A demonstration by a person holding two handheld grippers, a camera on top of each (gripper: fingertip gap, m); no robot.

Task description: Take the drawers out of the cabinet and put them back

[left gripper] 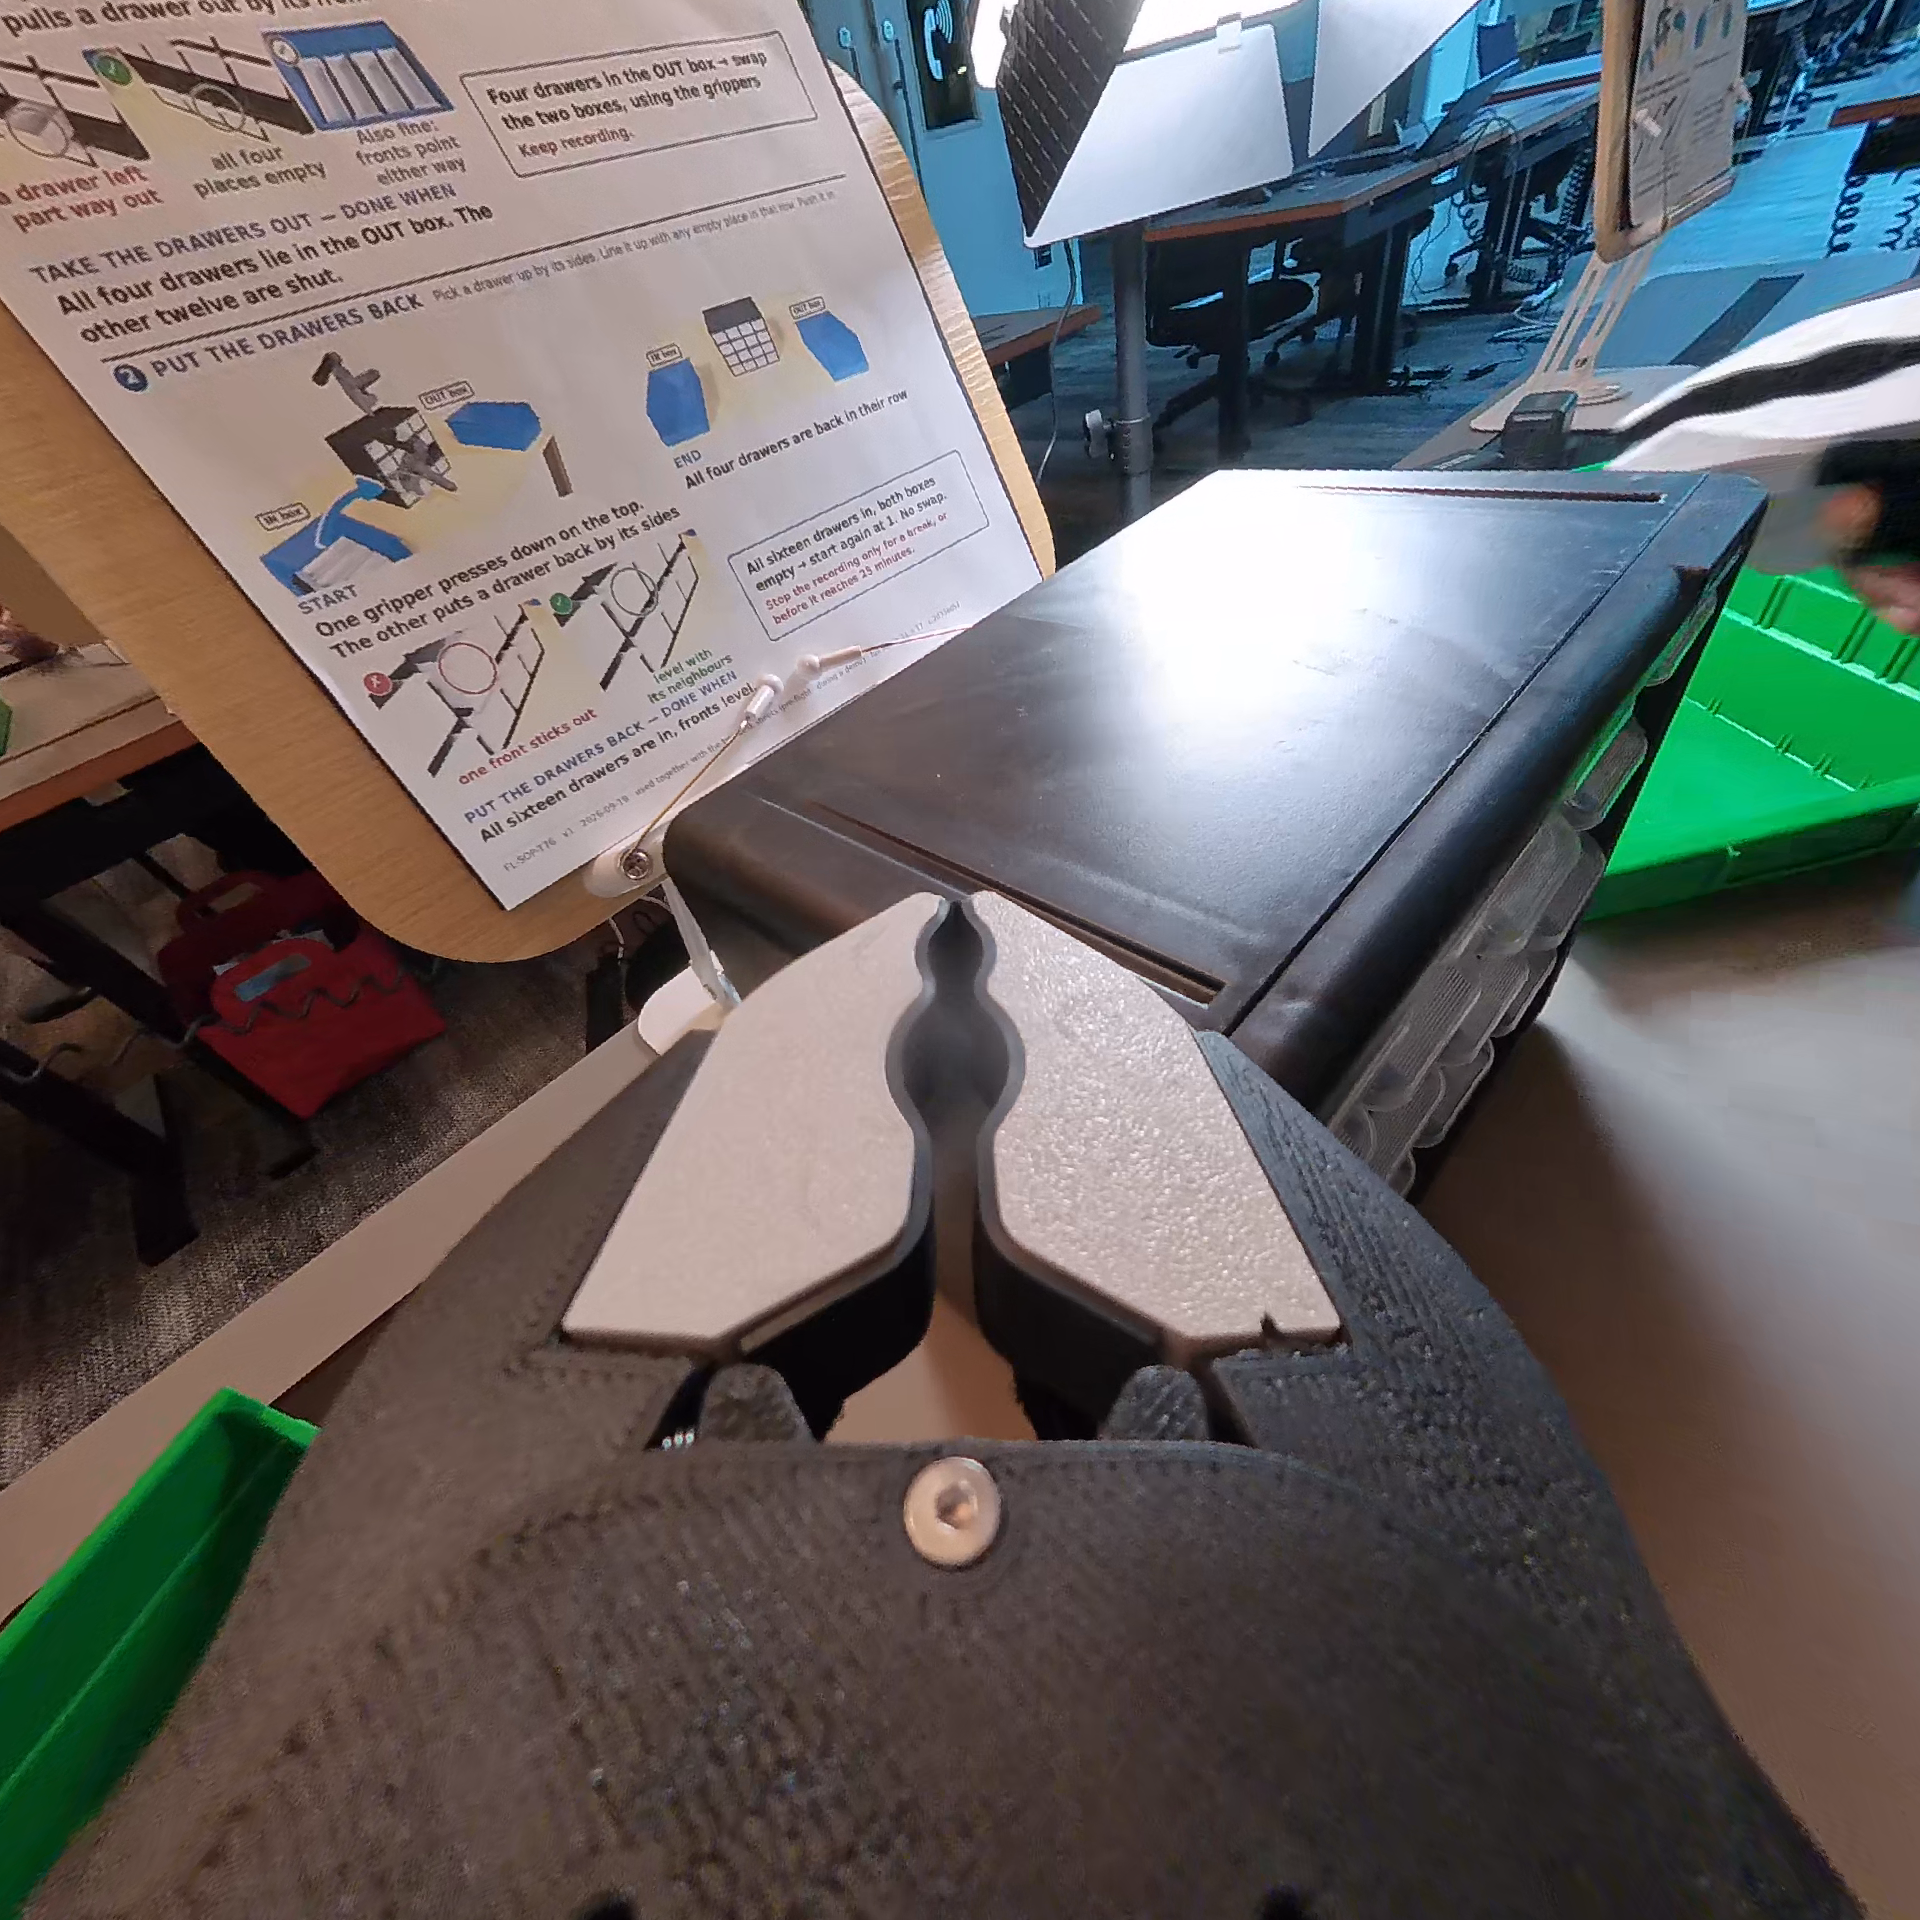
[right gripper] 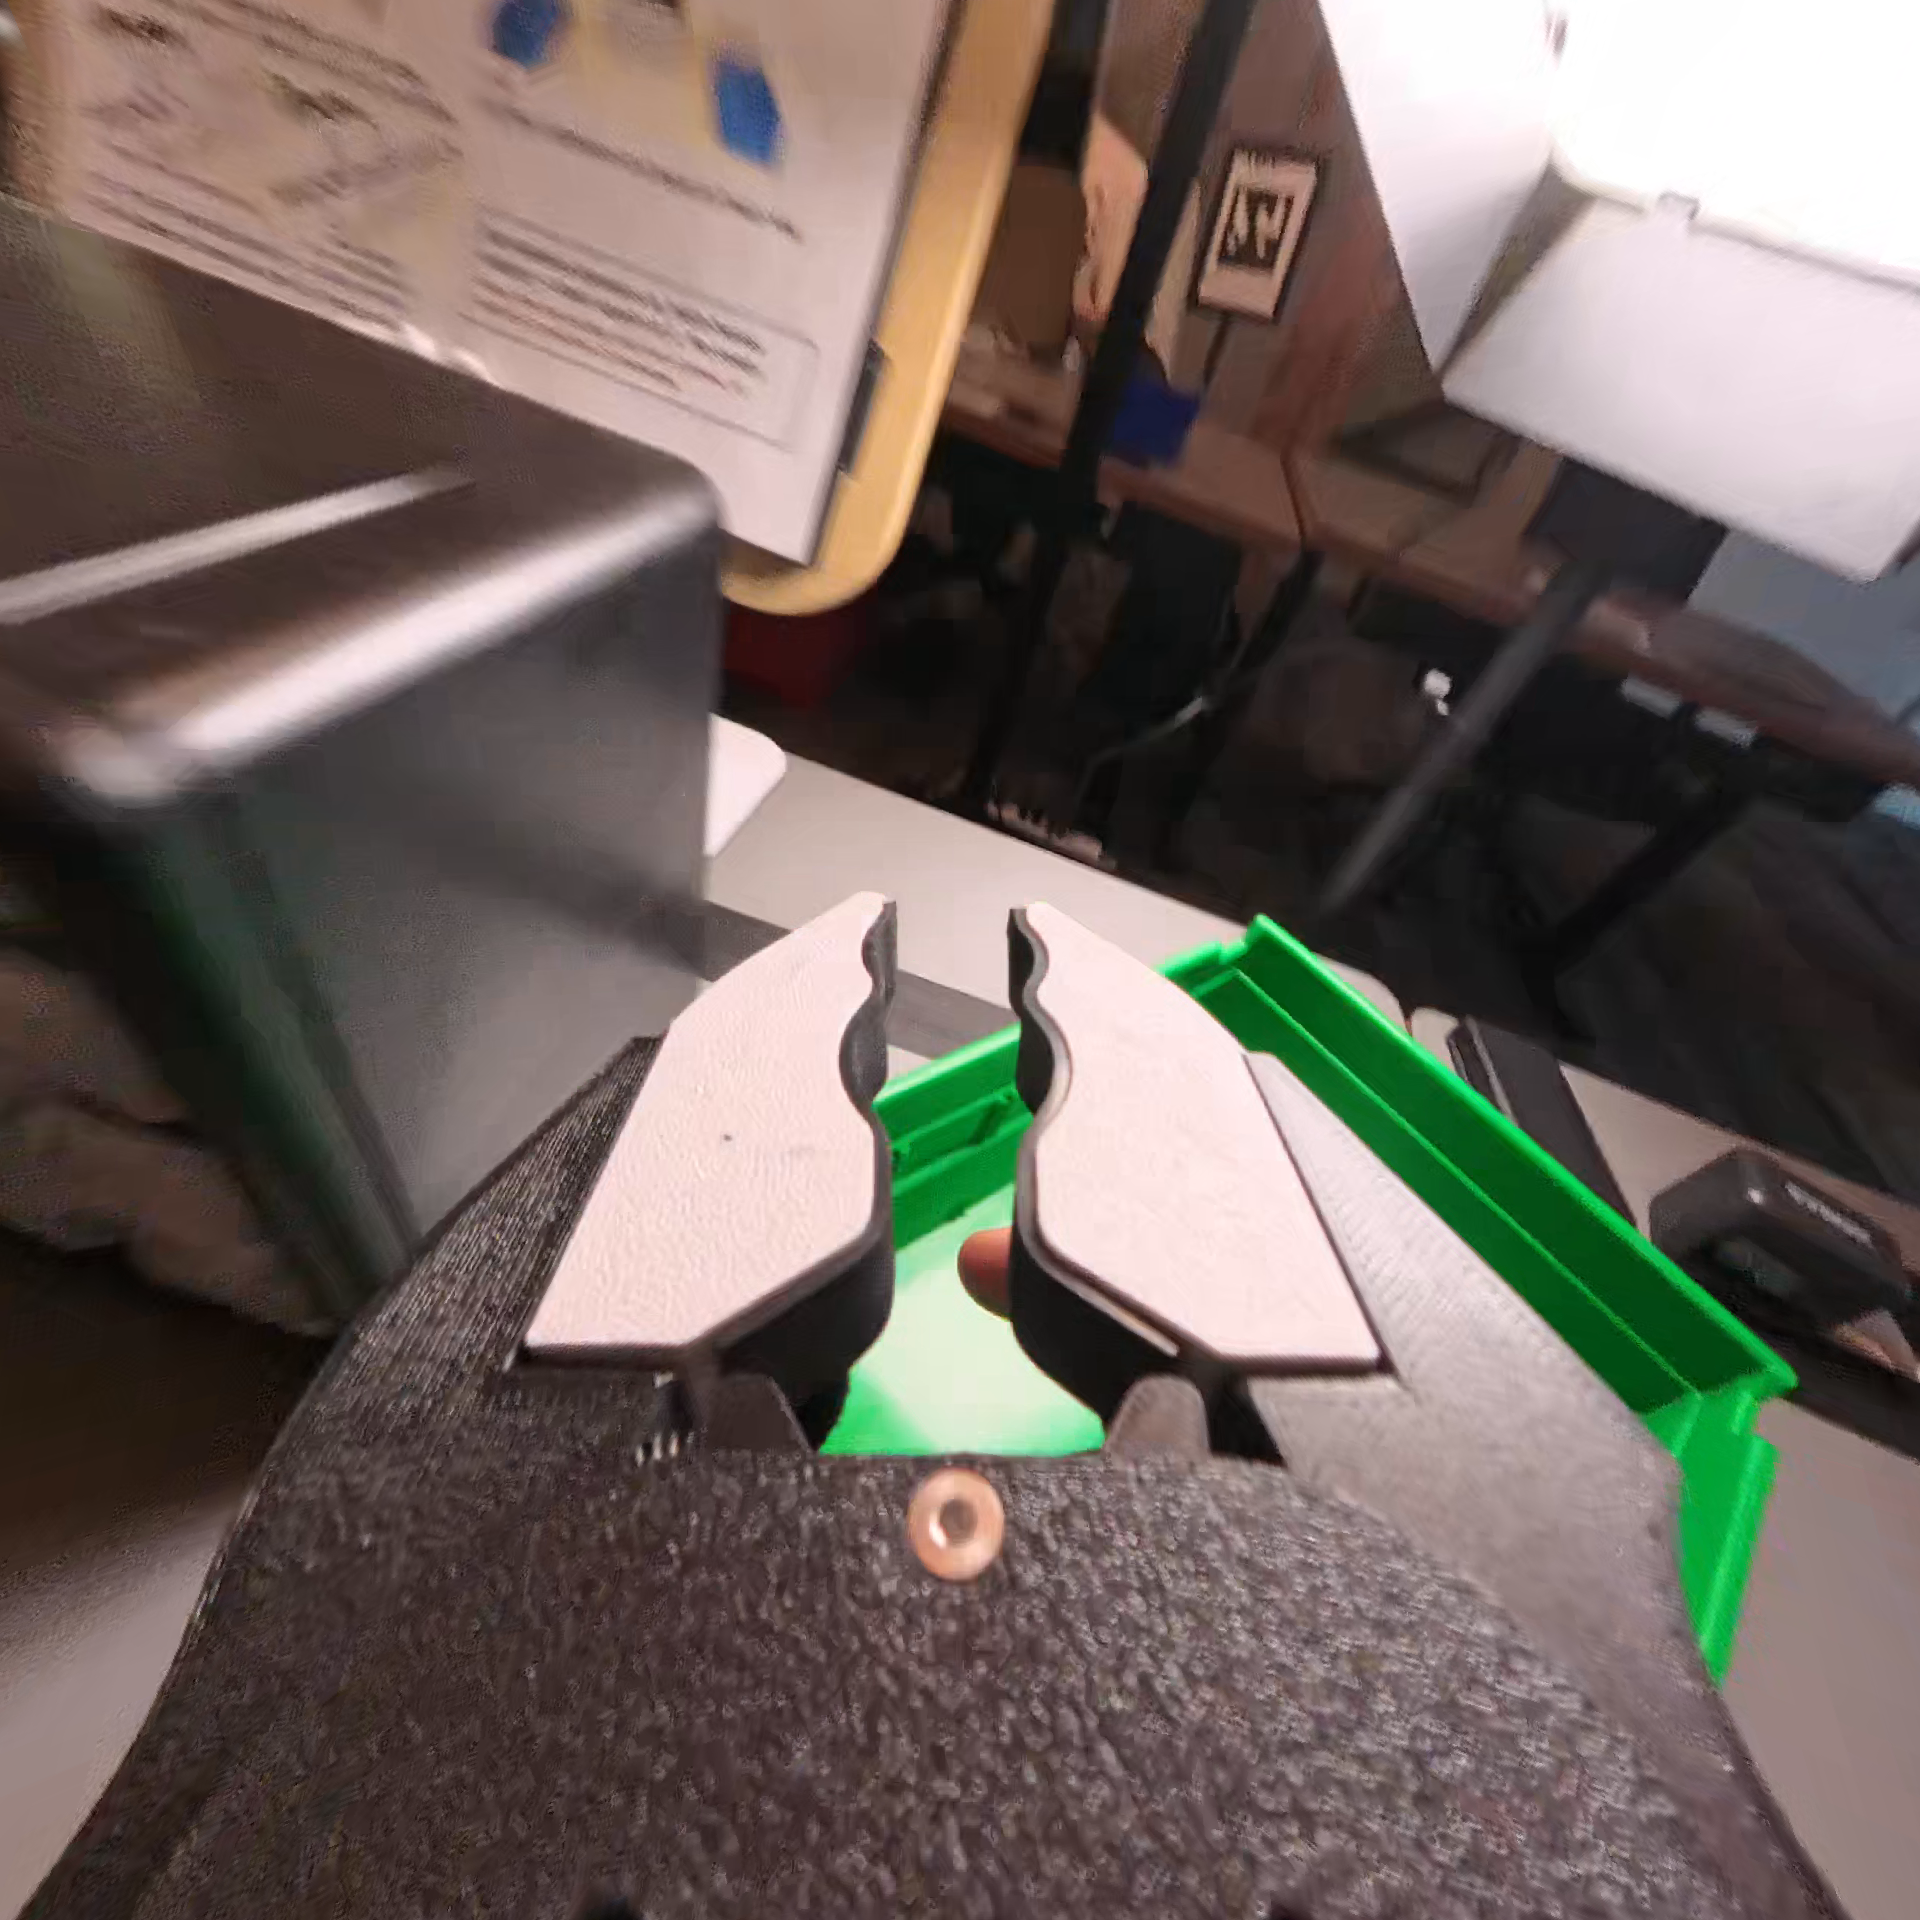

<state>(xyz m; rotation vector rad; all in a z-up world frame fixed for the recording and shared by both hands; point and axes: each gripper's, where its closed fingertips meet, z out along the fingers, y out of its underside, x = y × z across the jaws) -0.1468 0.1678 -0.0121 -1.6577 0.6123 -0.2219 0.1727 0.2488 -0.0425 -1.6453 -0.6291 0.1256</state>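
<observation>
The left gripper [left gripper: 956, 920] has its grey fingers [left gripper: 769, 1122] pressed together at the tips with nothing between them, the tips lying at the near edge of the black cabinet's [left gripper: 1247, 707] top; whether they touch it cannot be told. The cabinet stands on a pale table [left gripper: 1714, 1247], its top bare and glossy, with clear plastic drawers [left gripper: 1475, 956] showing in a column along its right-hand face, all seated in the frame. Beyond that face lies a green bin [left gripper: 1766, 769]; a second green bin [left gripper: 125, 1558] shows at the near left edge of the table. Left of the cabinet stands a wooden board carrying a printed instruction sheet [left gripper: 499, 416]. At the far right, a blurred striped sleeve [left gripper: 1787, 384] reaches in above the bin.

The right gripper [right gripper: 948, 920] is spread, a clear gap between its fingers [right gripper: 727, 1143], and it holds nothing. It hovers over a green bin [right gripper: 1455, 1122], whose floor is seen through the gap together with a fingertip [right gripper: 985, 1262]. The cabinet [right gripper: 343, 727] stands to the left, motion-blurred. A small black device [right gripper: 1787, 1236] rests on the table to the right of the bin.
</observation>
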